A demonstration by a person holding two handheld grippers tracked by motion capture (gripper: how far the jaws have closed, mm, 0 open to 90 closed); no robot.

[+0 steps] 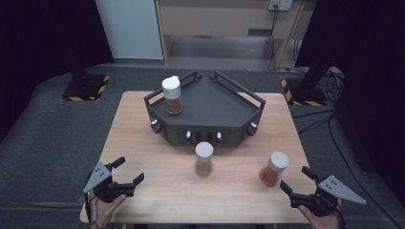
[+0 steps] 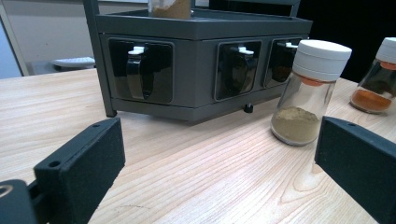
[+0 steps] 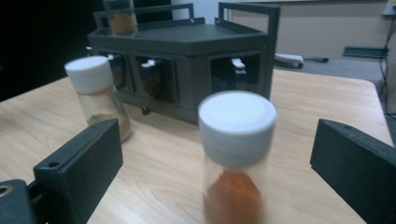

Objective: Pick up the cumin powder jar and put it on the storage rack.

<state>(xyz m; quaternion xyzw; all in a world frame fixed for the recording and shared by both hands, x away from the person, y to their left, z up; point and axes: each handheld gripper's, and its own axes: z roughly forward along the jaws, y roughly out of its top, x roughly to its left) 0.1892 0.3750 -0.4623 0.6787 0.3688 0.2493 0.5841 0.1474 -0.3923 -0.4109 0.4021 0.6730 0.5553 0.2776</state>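
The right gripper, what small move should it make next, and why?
Probably ease the right gripper forward around the orange spice jar before closing. Its jaws stand open, the jar stands upright on the table just ahead between them, and nothing is gripped yet.

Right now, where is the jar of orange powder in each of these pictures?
High view: jar of orange powder at lower right, near the right gripper.
Left gripper view: far right edge.
Right gripper view: centre foreground, between the jaws.
Shared landmark: the dark rack behind it.
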